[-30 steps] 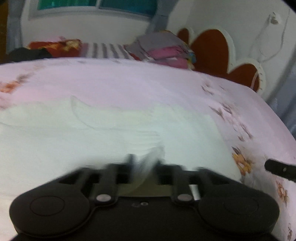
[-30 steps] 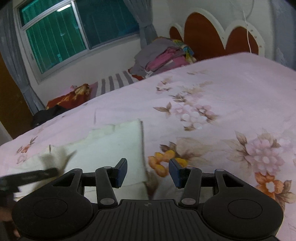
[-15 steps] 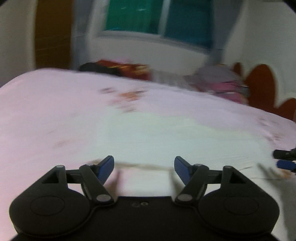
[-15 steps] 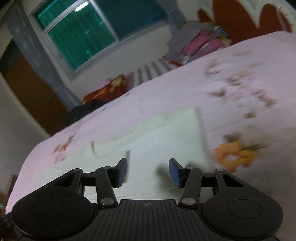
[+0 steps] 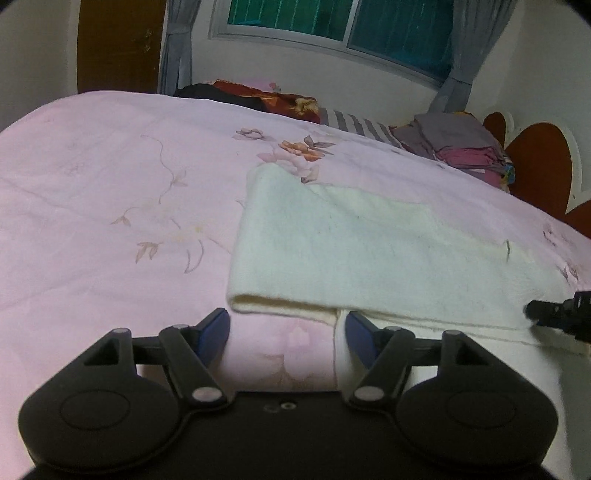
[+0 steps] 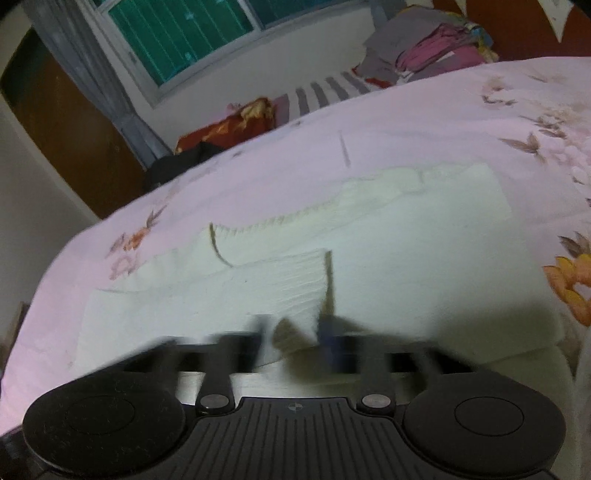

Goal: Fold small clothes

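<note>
pink floral bed, curtained window

The left gripper stands open at lower centre of its frame. The right gripper, blurred, has just been closing.

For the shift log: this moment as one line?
left gripper: open, empty | right gripper: just closing on cream garment edge | bedspread: garment part-folded

Matte black left tool, blue fingertip pads, silver pivot screws, ribbed right tool housing.
</note>
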Demonstrator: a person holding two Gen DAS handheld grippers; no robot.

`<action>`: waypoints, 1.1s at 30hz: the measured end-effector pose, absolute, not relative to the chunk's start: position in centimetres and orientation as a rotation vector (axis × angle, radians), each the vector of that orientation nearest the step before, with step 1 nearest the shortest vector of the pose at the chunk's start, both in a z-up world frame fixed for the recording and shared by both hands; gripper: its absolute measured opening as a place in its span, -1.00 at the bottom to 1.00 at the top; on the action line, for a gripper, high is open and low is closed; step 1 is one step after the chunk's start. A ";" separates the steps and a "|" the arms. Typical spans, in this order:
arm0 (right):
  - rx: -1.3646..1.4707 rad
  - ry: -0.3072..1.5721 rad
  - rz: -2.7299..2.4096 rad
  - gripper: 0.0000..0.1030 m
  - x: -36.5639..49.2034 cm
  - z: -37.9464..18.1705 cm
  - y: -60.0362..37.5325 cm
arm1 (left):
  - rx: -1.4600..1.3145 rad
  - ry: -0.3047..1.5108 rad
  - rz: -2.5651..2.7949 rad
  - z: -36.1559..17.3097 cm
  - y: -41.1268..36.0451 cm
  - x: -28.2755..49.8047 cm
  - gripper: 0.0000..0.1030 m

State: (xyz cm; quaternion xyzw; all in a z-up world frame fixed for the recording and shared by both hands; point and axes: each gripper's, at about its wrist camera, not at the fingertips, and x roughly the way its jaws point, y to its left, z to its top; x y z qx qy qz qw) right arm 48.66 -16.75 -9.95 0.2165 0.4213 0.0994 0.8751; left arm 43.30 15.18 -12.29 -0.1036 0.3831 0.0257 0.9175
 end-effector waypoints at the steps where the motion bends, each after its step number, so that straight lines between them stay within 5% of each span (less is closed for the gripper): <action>1: 0.450 0.881 0.209 -0.80 48.8 -10.1 -16.5 | -0.206 0.792 0.055 -12.4 15.2 43.4 0.32; 11: 0.371 0.626 0.110 -0.91 45.4 -4.8 -20.0 | -0.123 0.813 0.022 -12.6 14.7 44.1 0.32; 33: 0.340 0.718 0.002 -0.91 44.0 -7.6 -25.5 | -0.129 0.821 0.023 -12.6 14.8 44.4 0.30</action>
